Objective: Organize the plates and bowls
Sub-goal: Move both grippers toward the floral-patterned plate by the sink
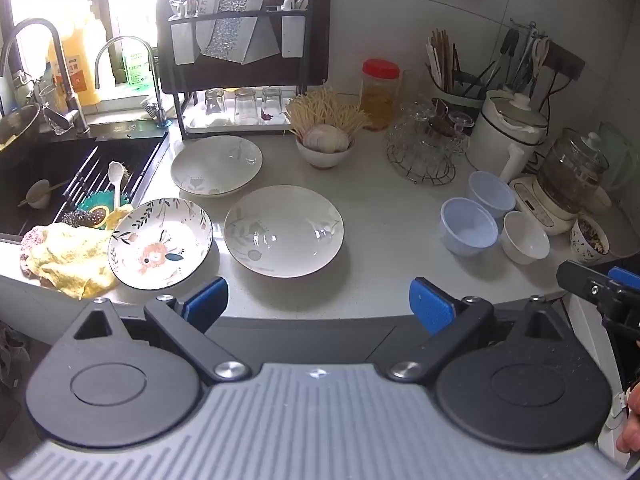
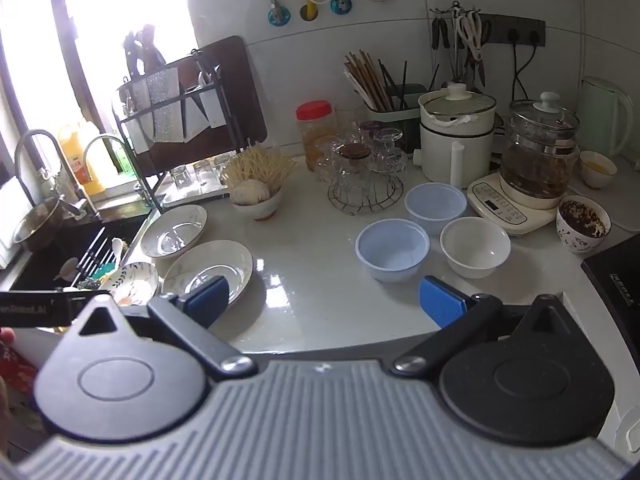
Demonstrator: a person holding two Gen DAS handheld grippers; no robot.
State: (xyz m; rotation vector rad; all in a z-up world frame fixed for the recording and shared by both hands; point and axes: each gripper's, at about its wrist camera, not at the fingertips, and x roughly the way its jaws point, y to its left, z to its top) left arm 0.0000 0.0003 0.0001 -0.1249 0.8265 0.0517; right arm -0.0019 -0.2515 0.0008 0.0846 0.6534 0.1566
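— On the counter [image 1: 380, 216], where's the crockery?
— Three plates [image 1: 284, 230] at eleven o'clock, three bowls [image 2: 392, 250] at one.
— Tongs?
— Left gripper [image 1: 320, 304] and right gripper [image 2: 324, 298] both spread wide, empty.

I hold the left tongs [image 1: 318, 306] pitched downward, blue pads fully spread with nothing between them. The right tongs [image 2: 324, 304] are likewise pitched down, spread wide and empty. In the left wrist view, the right tongs appear at 3 o'clock.
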